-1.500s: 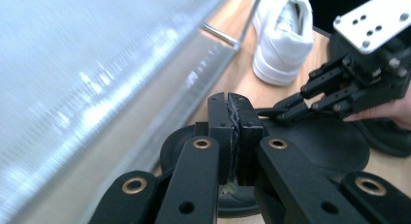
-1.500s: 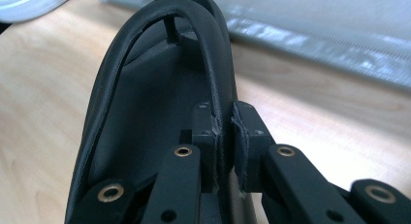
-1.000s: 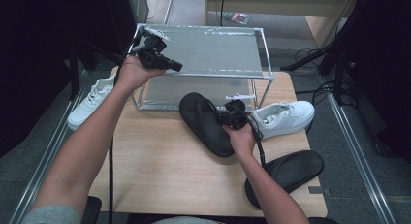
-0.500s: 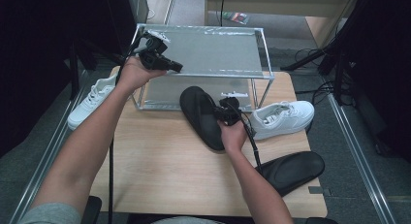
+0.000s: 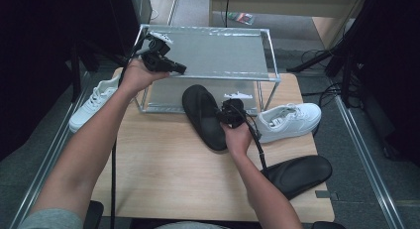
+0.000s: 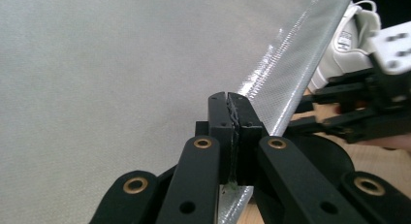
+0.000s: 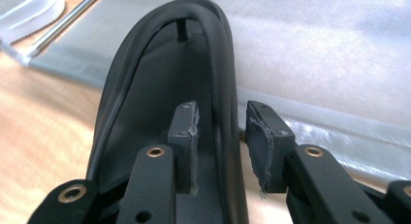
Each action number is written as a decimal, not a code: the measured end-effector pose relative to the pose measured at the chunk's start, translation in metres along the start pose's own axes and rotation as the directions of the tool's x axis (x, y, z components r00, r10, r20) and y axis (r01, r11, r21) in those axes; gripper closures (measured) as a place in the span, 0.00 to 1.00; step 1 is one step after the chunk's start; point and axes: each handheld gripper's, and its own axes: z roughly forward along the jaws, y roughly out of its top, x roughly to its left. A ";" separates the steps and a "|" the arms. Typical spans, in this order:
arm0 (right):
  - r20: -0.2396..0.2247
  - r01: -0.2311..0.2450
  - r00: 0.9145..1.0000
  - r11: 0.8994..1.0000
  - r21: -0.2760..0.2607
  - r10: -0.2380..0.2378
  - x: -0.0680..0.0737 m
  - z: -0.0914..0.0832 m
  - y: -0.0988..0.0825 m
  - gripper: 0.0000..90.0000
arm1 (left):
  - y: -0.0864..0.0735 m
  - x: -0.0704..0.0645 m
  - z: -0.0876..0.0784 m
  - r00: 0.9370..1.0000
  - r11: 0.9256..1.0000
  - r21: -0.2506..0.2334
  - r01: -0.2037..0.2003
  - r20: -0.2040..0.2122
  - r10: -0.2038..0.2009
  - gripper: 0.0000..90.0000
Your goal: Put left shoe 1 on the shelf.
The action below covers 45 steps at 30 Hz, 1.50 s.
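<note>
At the far left, a white sneaker (image 5: 94,104) lies off the table's edge, well outside the left gripper's (image 5: 174,69) reach. That gripper is clenched: in the left gripper view its jaws meet on the clear plastic cover (image 6: 286,73) of the rack (image 5: 208,53), pinching the sheet's rim right between the pads and holding it lifted, with the grey shelf surface spreading away to the left of the jaws. Just beyond and below those jaws sits the black slipper (image 5: 203,115), its toe pushed in under the raised cover. The right gripper (image 7: 220,132) straddles the slipper's side rim — one pad inside the footbed, the other outside — and its jaws have just been opening, so the rim stands between them with a gap, released rather than squeezed. By the look of it, the first slipper is as good as placed on the lower level. To the right of those jaws a second white sneaker (image 5: 289,121) rests on the table, and nearer the person the other black slipper (image 5: 297,173) waits — these seem left to stow before the cover can drop.
</note>
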 end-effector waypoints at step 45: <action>-0.198 0.168 0.971 0.972 0.167 -0.134 0.004 -0.058 -0.076 1.00 | -0.001 -0.002 0.001 1.000 1.000 -0.002 0.007 -0.022 -0.007 1.00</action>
